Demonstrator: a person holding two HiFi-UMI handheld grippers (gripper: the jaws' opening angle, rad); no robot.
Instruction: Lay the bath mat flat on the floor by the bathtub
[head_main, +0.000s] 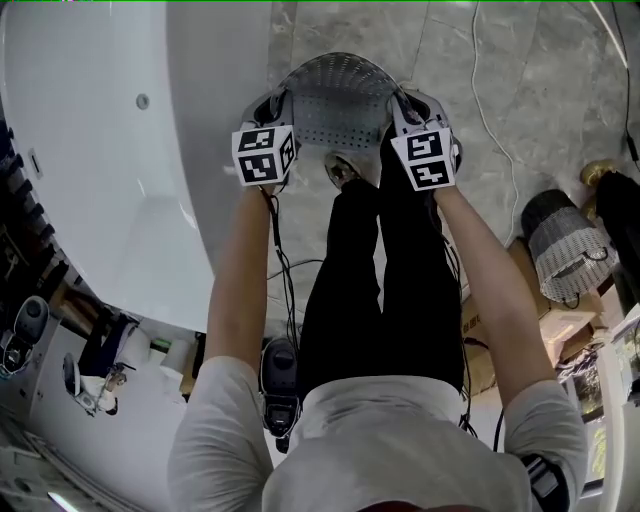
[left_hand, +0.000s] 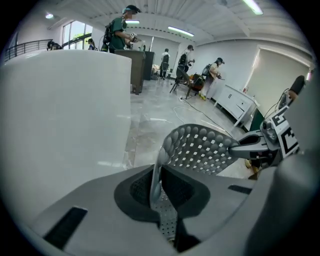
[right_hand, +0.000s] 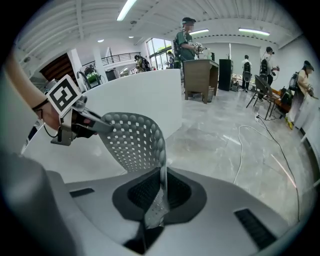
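Grey, hole-punched bath mat (head_main: 335, 100) held up in an arch between two grippers, over the marble floor (head_main: 530, 70) and just beside the white bathtub (head_main: 100, 150); it is not lying flat. Whether its far edge touches the floor cannot be told.

In the way: the bathtub wall (left_hand: 65, 100) rises close on the left. The holder's own black-trousered legs (head_main: 370, 290) and one visible shoe (head_main: 341, 170) stand right under the near edge of the mat.

Further out, a white cable (right_hand: 241, 150) snakes across the open floor. A wicker basket (head_main: 565, 240) sits toward the floor's right edge in the head view. A wooden counter (right_hand: 200, 75) stands past the far end of the tub, and four people (right_hand: 187, 37) are at work in the hall behind.

Count: one mat, one bathtub, two grippers, one white cable, one basket.

The left gripper (head_main: 278, 103) has its jaws brought almost together, clamped on the mat's left edge (left_hand: 200, 147). The thin sheet stands upright between its pads (left_hand: 142, 187).

The right gripper (head_main: 398, 103) is likewise nearly closed, pinching the mat's right edge (right_hand: 132, 142). The sheet curves away from it toward the other gripper (right_hand: 75, 122).
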